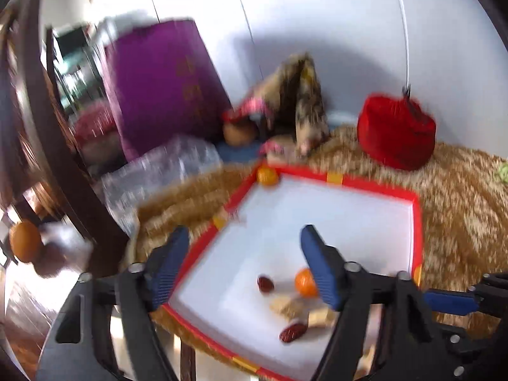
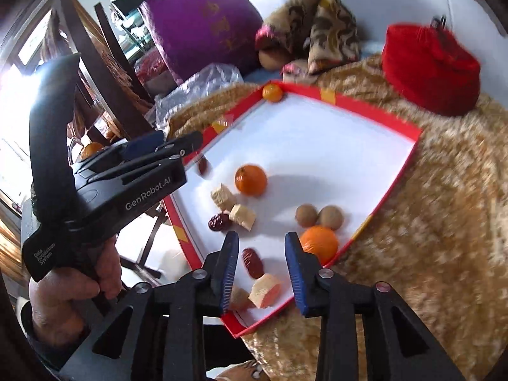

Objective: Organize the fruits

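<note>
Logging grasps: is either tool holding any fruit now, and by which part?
Nothing is held. The left tool and right tool are both open above the tray.

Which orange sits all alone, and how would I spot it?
Find the red-rimmed white tray on the shaggy tan blanket. Look to its far corner, toward the purple cushion. That small orange sits wedged there alone, while the others lie among dates and snack cubes.

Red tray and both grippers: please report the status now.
Left gripper open, empty, over the tray's left rim. Right gripper open, empty, above a red date. Oranges, dates and pale cubes scattered in the red tray. Nothing blocking.
</note>
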